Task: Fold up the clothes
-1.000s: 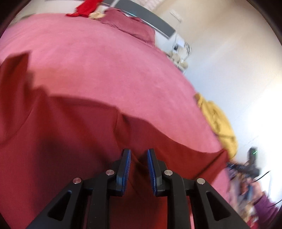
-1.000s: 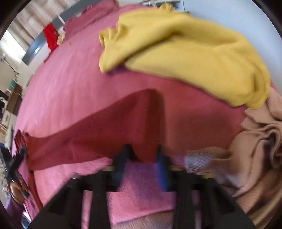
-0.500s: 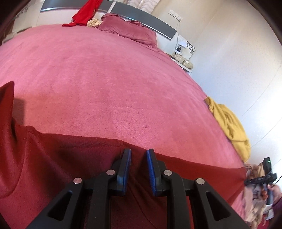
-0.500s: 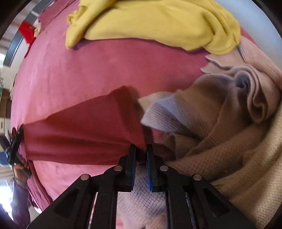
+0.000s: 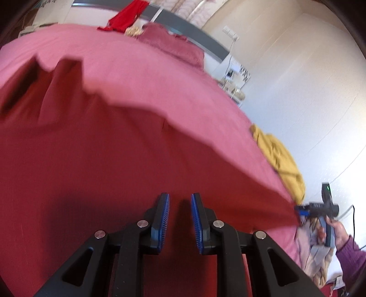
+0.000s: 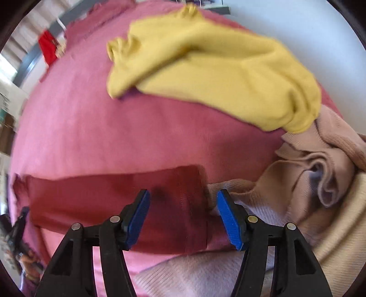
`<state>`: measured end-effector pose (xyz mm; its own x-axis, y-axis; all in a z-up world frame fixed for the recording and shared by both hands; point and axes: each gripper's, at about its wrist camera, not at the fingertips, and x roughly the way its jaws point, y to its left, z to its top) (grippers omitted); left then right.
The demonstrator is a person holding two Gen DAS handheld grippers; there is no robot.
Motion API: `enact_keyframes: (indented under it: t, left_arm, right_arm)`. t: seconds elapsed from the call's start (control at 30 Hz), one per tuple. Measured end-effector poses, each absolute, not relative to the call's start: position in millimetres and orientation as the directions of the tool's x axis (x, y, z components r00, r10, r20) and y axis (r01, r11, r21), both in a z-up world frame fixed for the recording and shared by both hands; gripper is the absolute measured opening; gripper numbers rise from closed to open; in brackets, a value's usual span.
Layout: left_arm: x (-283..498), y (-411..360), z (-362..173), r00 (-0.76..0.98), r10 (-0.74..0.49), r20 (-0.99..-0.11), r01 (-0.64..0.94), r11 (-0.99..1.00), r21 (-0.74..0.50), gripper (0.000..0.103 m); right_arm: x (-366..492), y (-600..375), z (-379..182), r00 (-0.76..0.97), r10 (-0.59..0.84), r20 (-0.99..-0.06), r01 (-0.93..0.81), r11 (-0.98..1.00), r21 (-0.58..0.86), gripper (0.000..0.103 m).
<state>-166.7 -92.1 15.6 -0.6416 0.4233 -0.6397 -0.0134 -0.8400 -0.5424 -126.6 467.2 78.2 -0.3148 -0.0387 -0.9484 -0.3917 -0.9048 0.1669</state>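
A dark red garment (image 5: 114,171) is stretched across the pink bed (image 5: 137,75). My left gripper (image 5: 180,205) holds it, its blue pads close together with a fold of the red cloth pinched between them. In the right wrist view the garment's other end (image 6: 114,201) lies flat on the bed. My right gripper (image 6: 183,193) hangs over that end with its jaws opening; the cloth is below and between the pads, which do not press on it. The right gripper (image 5: 304,209) also shows at the far right of the left wrist view, in a hand with a purple sleeve.
A crumpled yellow garment (image 6: 217,75) lies beyond the red one near the bed's edge. A heap of beige and pale pink knitwear (image 6: 320,182) sits right of the right gripper. A pillow (image 5: 173,45) and a bright red garment (image 5: 125,16) are at the headboard. A white wall runs along the right.
The right gripper's jaws have parted and let go of the red garment's end, which now rests on the bed. In the left wrist view, the red cloth now reaches farther up the picture.
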Motion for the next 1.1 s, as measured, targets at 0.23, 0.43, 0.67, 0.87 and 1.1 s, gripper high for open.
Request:
enact_keyframes:
  t: [0.23, 0.43, 0.67, 0.87, 1.1]
  left_arm:
    - [-101.5, -118.0, 21.3, -0.68, 0.442, -0.586, 0.018, -0.788, -0.615, 0.02]
    - [-5.9, -201.7, 41.6, -0.761, 0.376, -0.528, 0.108, -0.73, -0.675, 0.02]
    - [129.1, -352.9, 62.9, -0.856, 0.075, -0.511, 0.368, -0.606, -0.705, 0.023]
    - [236.7, -433.9, 52.1, -0.821, -0.158, -0.549, 0.557, -0.435, -0.708, 0.023]
    - [307.5, -467.8, 40.2, -0.768, -0.249, -0.591, 0.637, -0.4, -0.659, 0.023]
  right_arm:
    - [-144.2, 453.7, 79.1, -0.296, 0.029, -0.955, -0.458, -0.881, 0.115, 0.063]
    - [-138.1, 356.0, 156.9, -0.572, 0.093, -0.815, -0.338, -0.932, 0.131, 0.063]
    - [-158.0, 70.6, 132.4, -0.368, -0.507, -0.779, 0.35, -0.852, 0.389, 0.063]
    - [-175.7, -143.6, 76.3, -0.113, -0.679, -0.725, 0.474, -0.678, 0.561, 0.063]
    - [-222.9, -234.8, 46.8, -0.072, -0.689, -0.721, 0.406, -0.68, 0.61, 0.063]
